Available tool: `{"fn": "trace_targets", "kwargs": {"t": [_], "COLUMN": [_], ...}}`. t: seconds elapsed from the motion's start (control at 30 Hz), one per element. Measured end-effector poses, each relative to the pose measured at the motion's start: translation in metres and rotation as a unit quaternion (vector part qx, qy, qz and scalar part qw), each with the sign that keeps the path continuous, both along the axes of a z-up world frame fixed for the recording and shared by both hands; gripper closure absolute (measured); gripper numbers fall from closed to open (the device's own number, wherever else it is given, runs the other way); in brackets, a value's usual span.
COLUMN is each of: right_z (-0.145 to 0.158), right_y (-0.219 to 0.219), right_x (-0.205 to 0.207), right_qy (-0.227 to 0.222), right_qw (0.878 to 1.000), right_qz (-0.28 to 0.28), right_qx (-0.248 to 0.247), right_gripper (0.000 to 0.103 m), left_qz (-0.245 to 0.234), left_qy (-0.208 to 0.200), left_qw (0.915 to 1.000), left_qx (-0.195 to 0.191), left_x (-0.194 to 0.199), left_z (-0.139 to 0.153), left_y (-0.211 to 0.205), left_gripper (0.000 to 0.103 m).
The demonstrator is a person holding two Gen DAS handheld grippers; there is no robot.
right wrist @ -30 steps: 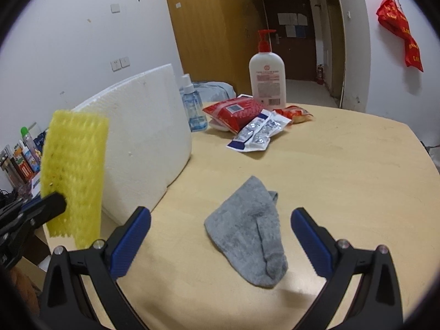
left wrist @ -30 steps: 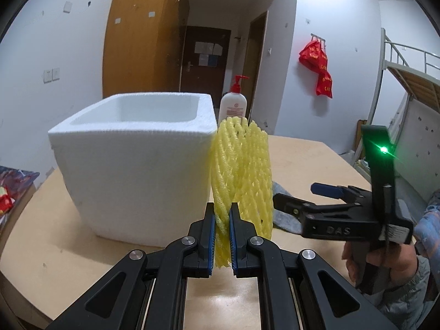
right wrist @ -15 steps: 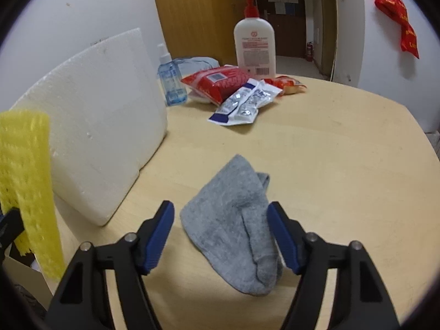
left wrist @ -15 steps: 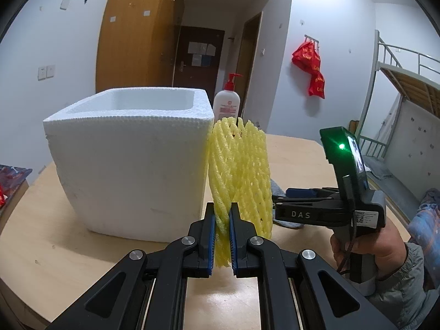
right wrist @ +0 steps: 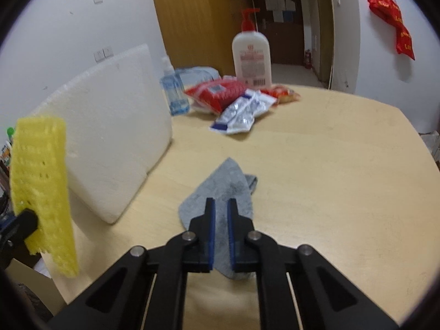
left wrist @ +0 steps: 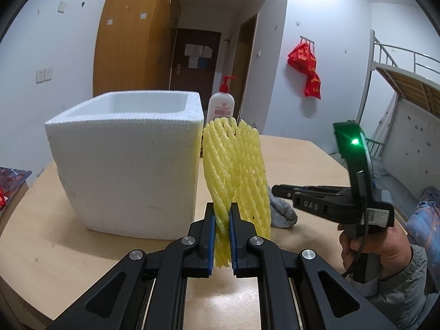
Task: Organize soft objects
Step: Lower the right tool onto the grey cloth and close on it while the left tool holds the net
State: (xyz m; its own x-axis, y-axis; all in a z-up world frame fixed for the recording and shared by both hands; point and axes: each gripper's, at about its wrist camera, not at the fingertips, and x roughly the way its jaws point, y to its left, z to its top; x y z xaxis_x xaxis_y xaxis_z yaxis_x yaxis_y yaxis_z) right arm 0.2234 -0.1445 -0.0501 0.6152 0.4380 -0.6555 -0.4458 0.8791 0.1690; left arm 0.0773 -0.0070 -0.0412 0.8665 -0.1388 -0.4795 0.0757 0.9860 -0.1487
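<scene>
One sock (right wrist: 220,192), one foam net (left wrist: 236,173)

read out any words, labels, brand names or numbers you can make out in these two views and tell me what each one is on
"DAS": embossed on the side of the right gripper, seen in the left wrist view.
Pump bottle: label and barcode too blurred to read.
Red bags on the wall hook: gold lettering, illegible.
Red snack packet and silver sachets: print too small.
White sticker on the right gripper's body: code unreadable.
</scene>
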Motion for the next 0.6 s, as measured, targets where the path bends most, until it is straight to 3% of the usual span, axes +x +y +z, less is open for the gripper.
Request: {"fn": "trace_targets", "kwargs": {"t": [0.17,0.2,0.3,0.6], "right_z": [0.008,0.007,0.001,-0.015], "right_y": [-0.004,-0.003,0.011,0.036], "right_x": [0.001,0.004,0.01,0.024], "right_qy": [-0.001,0.001,-0.001,0.011], "right_qw": [1.0,1.0,1.0,0.998], "right_qz": [-0.003,-0.005,0.002,0.015], "right_qx": [0.013,0.014,-0.023,-0.064], "right_gripper": [0.092,0.087,0.039,0.037], "left_qz": [-0.003,-0.003,-0.002,0.002], "left_qy": [-0.007,-0.009,-0.009,-0.004], "left_qw": [1.0,0.9999,0.9999,1.0], "left_qx": [0.003,0.003,0.004,0.0], "left_x": [-0.006,-0.007,-0.008,-0.005], "left_z": [0.003,0.003,0.003,0.001], "left_y": [0.0,0.0,0.0,0.001], "left_gripper": [0.093,0.093,0.093,0.093]}}
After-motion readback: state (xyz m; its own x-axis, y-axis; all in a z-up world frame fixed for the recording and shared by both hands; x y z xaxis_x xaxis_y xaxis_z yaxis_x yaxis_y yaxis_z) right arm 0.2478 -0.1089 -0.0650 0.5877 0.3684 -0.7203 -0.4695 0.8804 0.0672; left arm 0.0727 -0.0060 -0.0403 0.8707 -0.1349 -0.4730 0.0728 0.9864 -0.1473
